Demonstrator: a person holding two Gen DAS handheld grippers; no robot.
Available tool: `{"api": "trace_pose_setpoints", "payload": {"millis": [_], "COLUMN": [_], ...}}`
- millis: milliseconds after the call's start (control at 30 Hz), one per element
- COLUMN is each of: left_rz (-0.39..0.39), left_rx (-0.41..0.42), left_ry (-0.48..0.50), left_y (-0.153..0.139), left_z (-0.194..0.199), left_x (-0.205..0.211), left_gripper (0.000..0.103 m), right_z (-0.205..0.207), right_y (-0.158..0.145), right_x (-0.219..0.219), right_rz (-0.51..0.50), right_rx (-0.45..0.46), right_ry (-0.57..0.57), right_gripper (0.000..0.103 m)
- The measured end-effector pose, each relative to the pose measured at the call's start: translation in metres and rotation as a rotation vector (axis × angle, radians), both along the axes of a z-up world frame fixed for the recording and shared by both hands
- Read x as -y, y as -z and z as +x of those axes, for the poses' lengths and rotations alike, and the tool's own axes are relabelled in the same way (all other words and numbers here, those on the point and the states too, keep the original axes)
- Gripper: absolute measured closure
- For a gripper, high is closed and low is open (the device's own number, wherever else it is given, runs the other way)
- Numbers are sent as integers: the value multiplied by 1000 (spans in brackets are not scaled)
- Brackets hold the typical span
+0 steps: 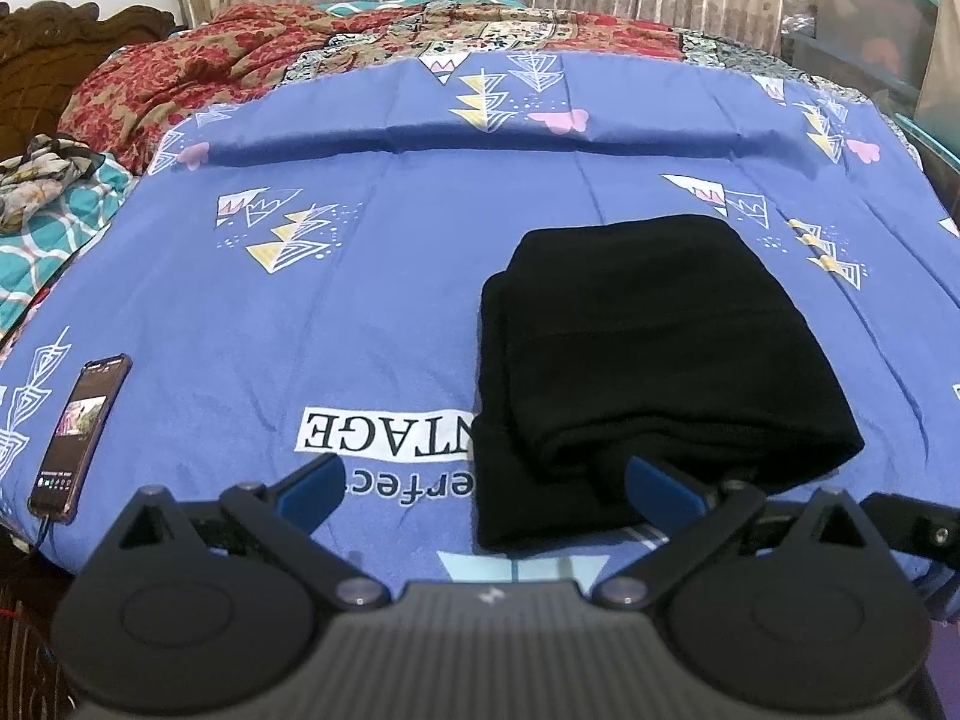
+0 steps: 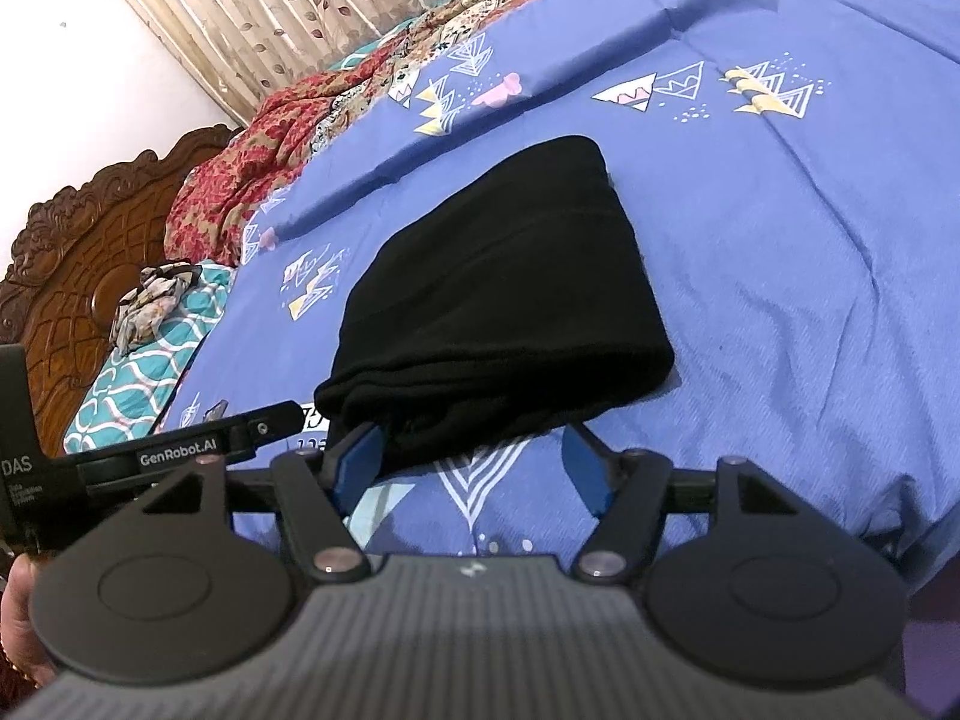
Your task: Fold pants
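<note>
The black pants (image 1: pixel 648 360) lie folded into a compact stack on the blue patterned bedsheet (image 1: pixel 372 300); they also show in the right wrist view (image 2: pixel 504 306). My left gripper (image 1: pixel 486 489) is open at the near edge of the stack, its right finger (image 1: pixel 660 489) against the pants' front fold. My right gripper (image 2: pixel 468 468) is open and empty just in front of the stack, its left finger (image 2: pixel 357 465) touching the near edge. The left gripper's body (image 2: pixel 180 456) shows at the left of the right wrist view.
A phone (image 1: pixel 81 435) with a cable lies on the sheet at the near left. A red floral blanket (image 1: pixel 198 60) is bunched at the back. A teal pillow (image 2: pixel 144 372) with a scarf lies by the carved wooden headboard (image 2: pixel 78 258). Plastic bins (image 1: pixel 870 30) stand at the far right.
</note>
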State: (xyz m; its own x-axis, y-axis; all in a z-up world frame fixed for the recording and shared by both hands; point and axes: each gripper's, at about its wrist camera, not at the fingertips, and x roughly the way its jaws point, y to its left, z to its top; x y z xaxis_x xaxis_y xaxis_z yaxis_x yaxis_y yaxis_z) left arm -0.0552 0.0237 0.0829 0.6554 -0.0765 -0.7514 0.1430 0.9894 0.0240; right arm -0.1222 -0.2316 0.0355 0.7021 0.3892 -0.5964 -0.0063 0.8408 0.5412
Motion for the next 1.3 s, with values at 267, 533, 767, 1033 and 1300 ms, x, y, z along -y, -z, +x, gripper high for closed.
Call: {"api": "trace_pose_setpoints", "payload": {"millis": [267,533,767,1033,1300], "left_rz": [45,63,104,108,109], "left_rx": [2,2,24,11,-3], "left_ry": [-12,-13,-9,-7,-21], "left_y": [1,4,3,6,10], "left_z": [-3,-5,-7,-6,-5], "left_x": [2,0,1,-1,-5], "left_gripper": [0,0,0,0,0], "right_z": [0,0,0,1,2], "right_y": [1,3,4,6,7], "right_x": [-1,-4,-6,-6,-7], "right_rz": [-1,0,0,0,1], "right_rx": [-9,-19,-26,-33,-42], "right_ry": [-9,-11,-11,-12,-17], "right_gripper": [34,33,33,33,33]}}
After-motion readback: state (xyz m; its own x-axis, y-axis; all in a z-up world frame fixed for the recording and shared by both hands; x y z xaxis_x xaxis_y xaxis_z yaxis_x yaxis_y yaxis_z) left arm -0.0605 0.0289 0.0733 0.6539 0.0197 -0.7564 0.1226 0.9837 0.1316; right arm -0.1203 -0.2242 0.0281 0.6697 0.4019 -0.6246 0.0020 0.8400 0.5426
